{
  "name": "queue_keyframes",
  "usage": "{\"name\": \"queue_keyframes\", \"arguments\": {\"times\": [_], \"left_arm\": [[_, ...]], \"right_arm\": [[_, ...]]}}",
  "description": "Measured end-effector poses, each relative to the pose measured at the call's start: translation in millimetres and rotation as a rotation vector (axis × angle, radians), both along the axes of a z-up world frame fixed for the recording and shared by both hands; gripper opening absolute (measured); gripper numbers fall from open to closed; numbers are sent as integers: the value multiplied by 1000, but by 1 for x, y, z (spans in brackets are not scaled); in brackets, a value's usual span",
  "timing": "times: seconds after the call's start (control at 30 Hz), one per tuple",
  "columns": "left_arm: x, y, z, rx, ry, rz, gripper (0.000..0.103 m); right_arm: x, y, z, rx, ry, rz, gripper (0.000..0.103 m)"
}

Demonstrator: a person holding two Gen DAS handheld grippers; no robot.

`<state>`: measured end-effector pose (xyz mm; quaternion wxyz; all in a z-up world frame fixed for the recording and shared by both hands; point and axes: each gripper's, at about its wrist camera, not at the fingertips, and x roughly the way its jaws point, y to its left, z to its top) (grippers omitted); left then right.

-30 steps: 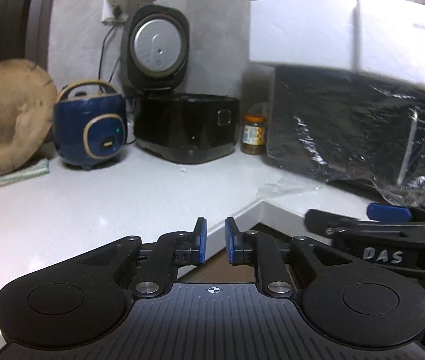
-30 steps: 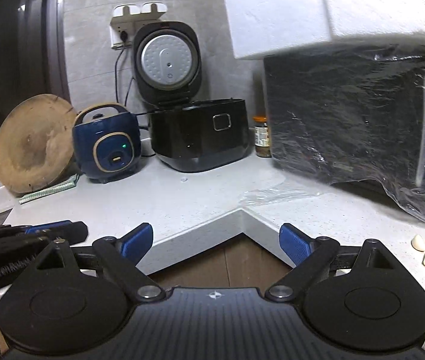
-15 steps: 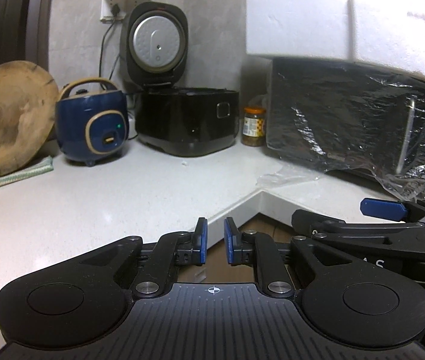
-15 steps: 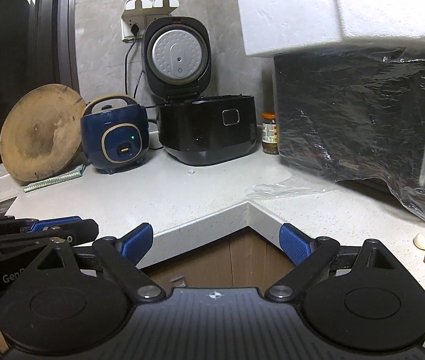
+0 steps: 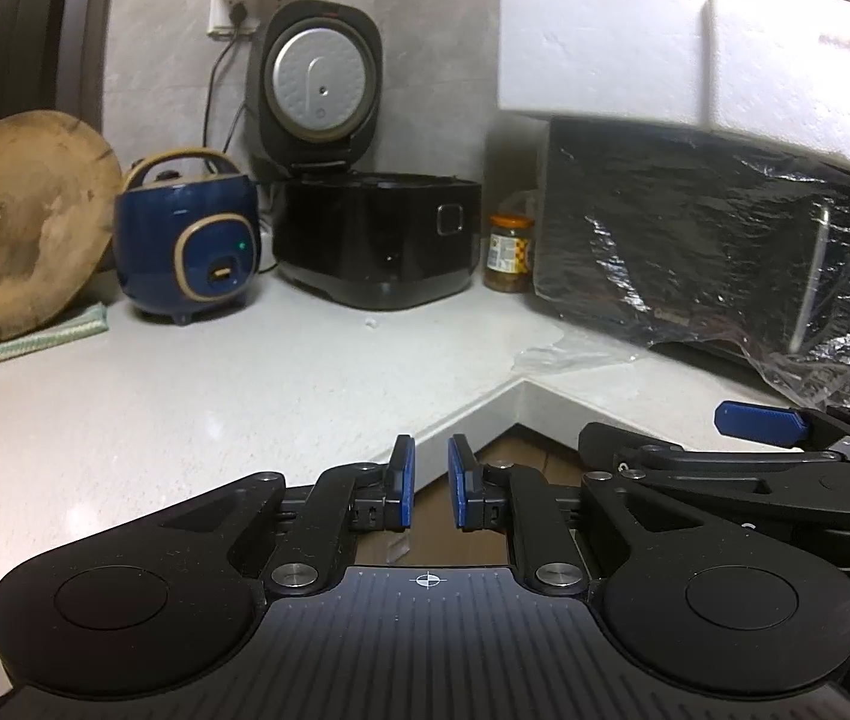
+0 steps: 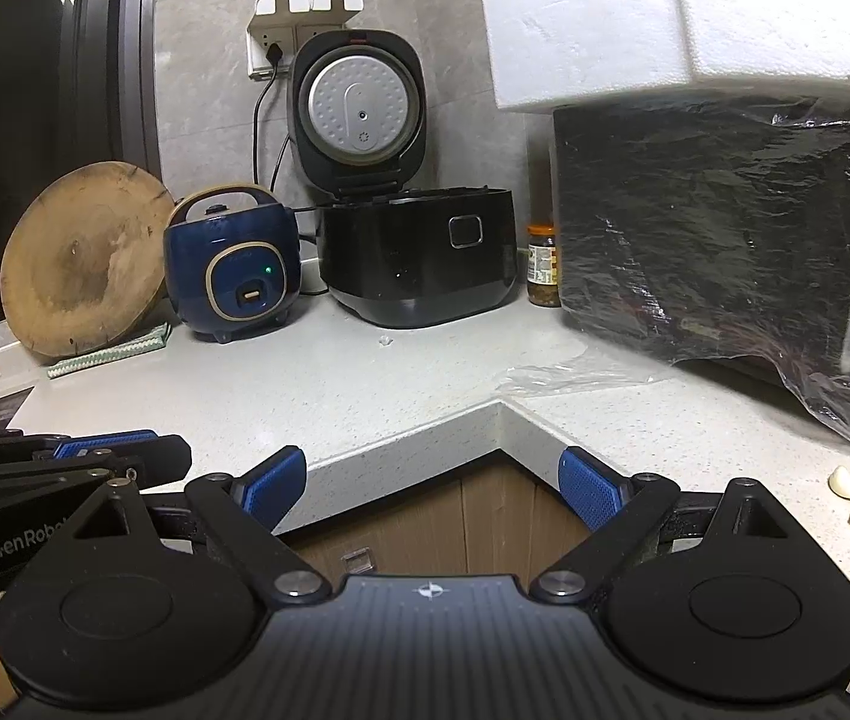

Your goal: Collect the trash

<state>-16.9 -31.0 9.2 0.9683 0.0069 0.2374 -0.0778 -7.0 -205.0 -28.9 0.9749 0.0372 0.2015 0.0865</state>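
On speckled countertop [image 6: 317, 384], crinkled plastic film [image 6: 568, 375]

Blue cooker [image 5: 188, 237]; black cooker [image 5: 380, 252] lid up; jar [image 5: 508, 252].

Left tool [image 5: 429, 489] narrow, right tool [image 6: 432, 486] wide.

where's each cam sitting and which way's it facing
Left wrist: on the left gripper, aimed slightly down at the counter's inner corner; its near-closed, empty fingers and the right gripper at the right edge show.
Right wrist: on the right gripper, facing the same corner; its wide-open fingers and the left gripper at the left edge show.
Shared: blue rice cooker, black cooker, jar.
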Motion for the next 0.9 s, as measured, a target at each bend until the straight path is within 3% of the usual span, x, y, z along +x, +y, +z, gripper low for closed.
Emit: {"name": "queue_keyframes", "arguments": {"times": [0.9], "left_arm": [[0,-2,1,-7,6,-8,15]], "right_arm": [[0,-1,-1,-2,-2,-11,92]]}}
